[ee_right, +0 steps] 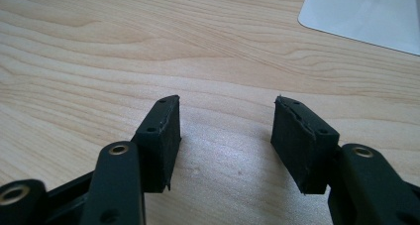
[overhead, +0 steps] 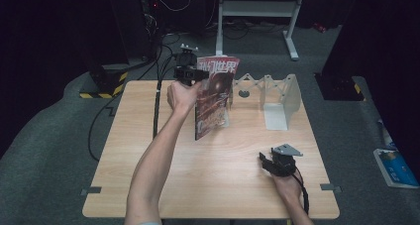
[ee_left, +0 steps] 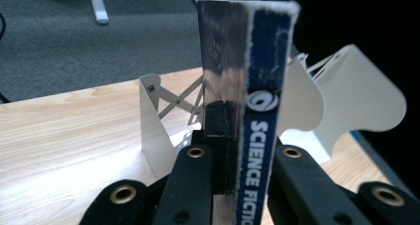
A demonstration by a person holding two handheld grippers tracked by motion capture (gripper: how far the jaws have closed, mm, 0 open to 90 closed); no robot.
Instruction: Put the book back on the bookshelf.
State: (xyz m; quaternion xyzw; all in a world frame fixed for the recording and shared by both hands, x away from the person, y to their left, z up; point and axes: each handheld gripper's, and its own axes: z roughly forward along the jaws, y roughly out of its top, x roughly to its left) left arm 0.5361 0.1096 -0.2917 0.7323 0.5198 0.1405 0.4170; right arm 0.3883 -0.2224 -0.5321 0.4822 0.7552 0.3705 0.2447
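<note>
Magazine [overhead: 214, 98], one in number, held upright above the far middle of the wooden worktop [overhead: 148, 155], its cover red and dark with white characters across the top. The left hand-held gripper [overhead: 190, 74] is clamped on the magazine near its upper edge; in the left gripper view the two black jaws press on either side of the blue spine [ee_left: 260, 136], which carries the white words "SCIENCE FICTION" (partly cut off at the bottom edge). The magazine's lower corner hangs close to the worktop; whether it touches cannot be told.

One white metal book stand [overhead: 277, 98], with a lattice back and upright end plates, stands on the worktop just to the right of the magazine and apart from it. In the left gripper view its white plates [ee_left: 356, 101] appear behind and to either side of the spine.

The right hand-held gripper [overhead: 267, 161] rests low over the near right part of the worktop, well apart from the magazine. Its two jaws stand apart with nothing between them, and bare wood grain shows in the gap in the right gripper view [ee_right: 225, 136]. A grey three-cornered plate [overhead: 287, 149] sits on top of it.

Two forearms enter from the near edge, one per hand-held gripper.
</note>
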